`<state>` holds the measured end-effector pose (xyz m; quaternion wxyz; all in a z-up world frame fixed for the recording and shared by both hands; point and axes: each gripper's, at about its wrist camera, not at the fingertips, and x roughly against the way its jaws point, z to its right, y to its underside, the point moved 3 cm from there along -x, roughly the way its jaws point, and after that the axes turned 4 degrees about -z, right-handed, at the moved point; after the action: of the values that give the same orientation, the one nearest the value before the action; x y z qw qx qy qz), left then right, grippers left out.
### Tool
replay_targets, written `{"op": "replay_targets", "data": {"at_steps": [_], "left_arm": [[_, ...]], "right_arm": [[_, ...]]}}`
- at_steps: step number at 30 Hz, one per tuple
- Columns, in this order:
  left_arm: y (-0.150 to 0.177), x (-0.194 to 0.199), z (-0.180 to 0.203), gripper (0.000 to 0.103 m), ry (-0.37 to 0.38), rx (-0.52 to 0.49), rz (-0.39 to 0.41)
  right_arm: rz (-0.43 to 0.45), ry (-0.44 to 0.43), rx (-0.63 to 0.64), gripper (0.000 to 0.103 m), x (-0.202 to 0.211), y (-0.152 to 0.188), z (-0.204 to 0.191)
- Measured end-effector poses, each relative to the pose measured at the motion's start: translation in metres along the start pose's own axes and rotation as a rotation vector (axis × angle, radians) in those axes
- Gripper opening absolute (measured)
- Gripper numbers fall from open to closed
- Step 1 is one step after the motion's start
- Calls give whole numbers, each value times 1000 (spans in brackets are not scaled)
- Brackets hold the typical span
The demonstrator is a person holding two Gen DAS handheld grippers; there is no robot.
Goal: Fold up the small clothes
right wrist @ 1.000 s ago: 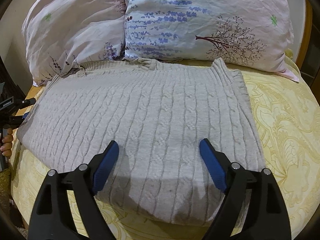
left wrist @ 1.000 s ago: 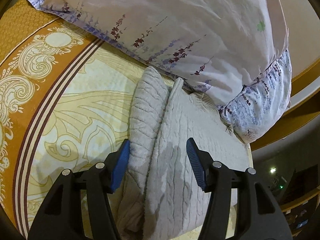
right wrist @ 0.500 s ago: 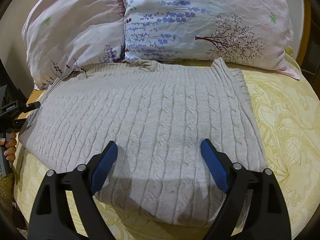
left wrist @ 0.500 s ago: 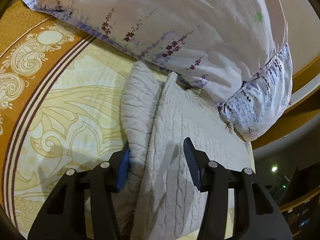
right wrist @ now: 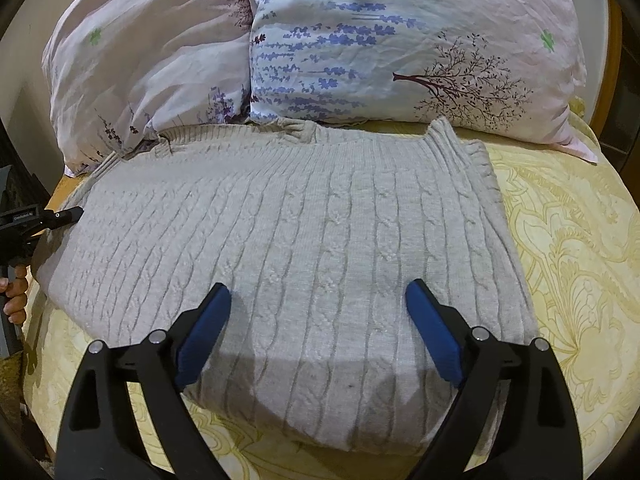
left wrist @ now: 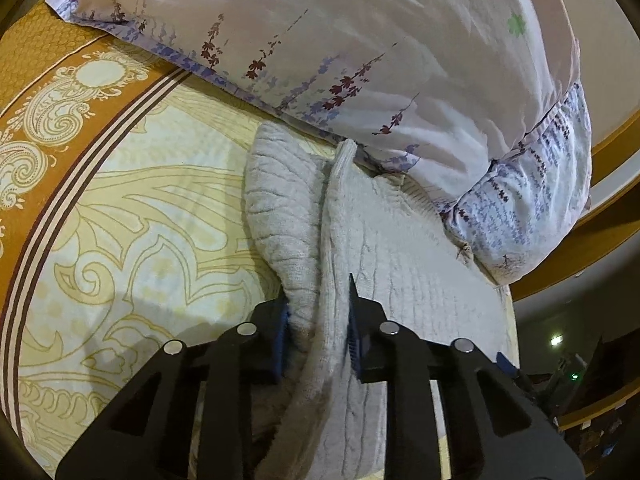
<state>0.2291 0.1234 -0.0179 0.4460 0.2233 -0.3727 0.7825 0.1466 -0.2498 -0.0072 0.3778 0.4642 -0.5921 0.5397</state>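
A grey cable-knit sweater lies partly folded on the yellow patterned bedspread, below two pillows. In the left wrist view my left gripper is shut on the sweater's thick side edge, the knit bunched between the blue pads. In the right wrist view my right gripper is open and hovers over the sweater's near edge, holding nothing. The left gripper also shows at the sweater's far left edge in the right wrist view.
Two floral pillows lie against the sweater's far edge; one fills the top of the left wrist view. An orange border runs along the bedspread's left side. A wooden bed frame stands behind the pillows.
My left gripper has closed from open onto the sweater's side edge, pinching the folded knit. My right gripper has stayed open and crept slightly forward.
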Motion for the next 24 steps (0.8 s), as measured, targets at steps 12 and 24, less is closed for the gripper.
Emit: {"op": "replay_targets", "data": {"at_steps": [12,24], "left_arm": [[-5,16,55,18,135,-54,52],[-3,-12,164,17,288,-160,3]], "right_arm": [[-1,-19,-12,90,2,-1,1],[42,-72,-76,90,28,2,22]]}}
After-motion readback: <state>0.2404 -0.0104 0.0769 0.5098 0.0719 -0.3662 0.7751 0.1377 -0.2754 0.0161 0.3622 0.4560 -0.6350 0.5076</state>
